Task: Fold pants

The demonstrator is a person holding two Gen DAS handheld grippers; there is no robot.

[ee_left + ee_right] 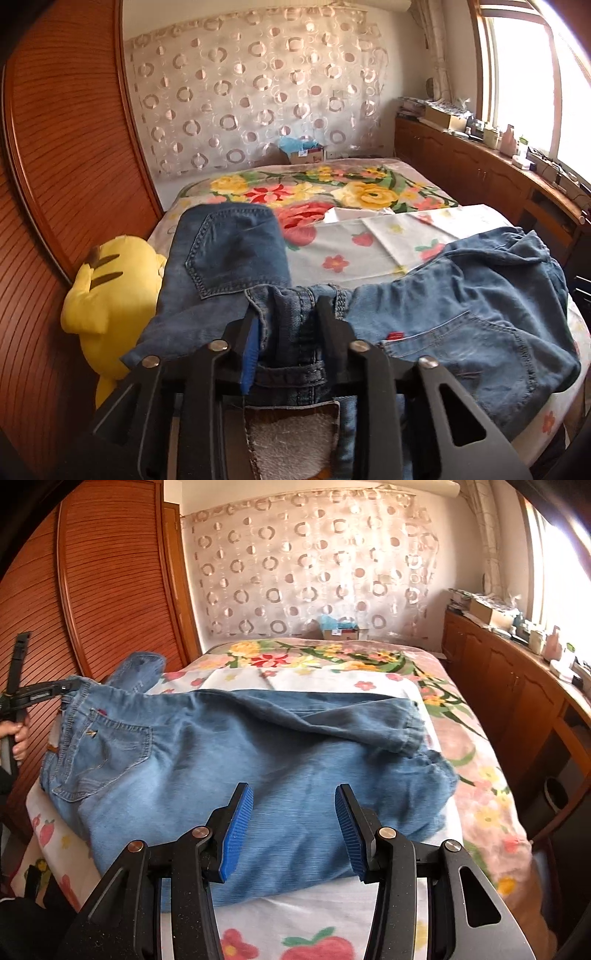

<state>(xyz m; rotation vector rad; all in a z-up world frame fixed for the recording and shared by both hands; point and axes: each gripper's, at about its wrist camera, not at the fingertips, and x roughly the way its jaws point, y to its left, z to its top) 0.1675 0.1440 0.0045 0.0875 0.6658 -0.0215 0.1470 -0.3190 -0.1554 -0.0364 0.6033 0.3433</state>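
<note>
A: Left wrist view first. What do you see?

B: The left gripper (290, 314) sits at the bottom centre, its jaws partly closed on the bunched waistband of the jeans (461, 306). Denim fills the gap between the black fingers (327, 317), and a leather patch on the waistband shows at the bottom edge. One part with a back pocket stands up at centre left; the rest spreads to the right across the bed (369, 254).

A: Anything beside it?

B: A yellow plush toy (110, 291) at the lower left, against the wooden louvred door (62, 147). A patterned curtain (258, 92) hangs on the far wall.

A: And the right wrist view?

B: The right gripper (294, 830) is at the bottom centre, jaws about half open, with nothing between the blue pads (236, 834). It hovers over the jeans (258, 760), which lie across the middle of the frame on the floral sheet.

A: Is the other gripper visible there?

B: Yes, at the left edge: the left gripper (68, 686) clamps the waistband, and a hand (18, 738) holds its handle.
</note>
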